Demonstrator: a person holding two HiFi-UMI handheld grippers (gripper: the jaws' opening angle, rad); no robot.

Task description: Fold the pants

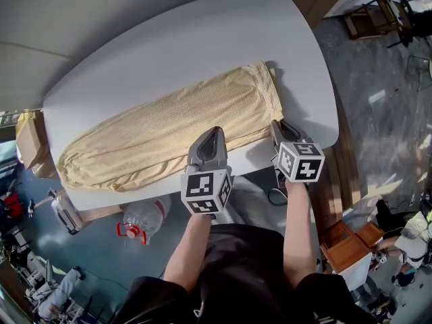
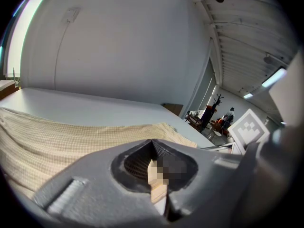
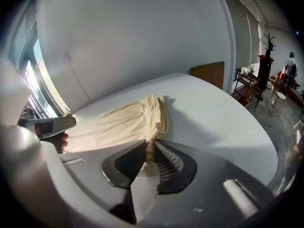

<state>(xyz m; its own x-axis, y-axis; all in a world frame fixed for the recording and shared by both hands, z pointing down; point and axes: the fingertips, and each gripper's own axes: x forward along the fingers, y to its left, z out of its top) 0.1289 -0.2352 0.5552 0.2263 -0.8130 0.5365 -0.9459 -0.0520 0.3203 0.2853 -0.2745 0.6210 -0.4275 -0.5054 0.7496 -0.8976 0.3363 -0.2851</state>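
Yellow checked pants (image 1: 169,137) lie lengthwise on a white worktop (image 1: 202,52). The left gripper (image 1: 213,135) and right gripper (image 1: 278,127) each clamp their jaws on the near edge.

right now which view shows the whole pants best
The head view: the pants lie full length across the table. The left gripper view shows only a near stretch, pinched in the left tongs; the right gripper view shows one end, pinched in the right tongs.
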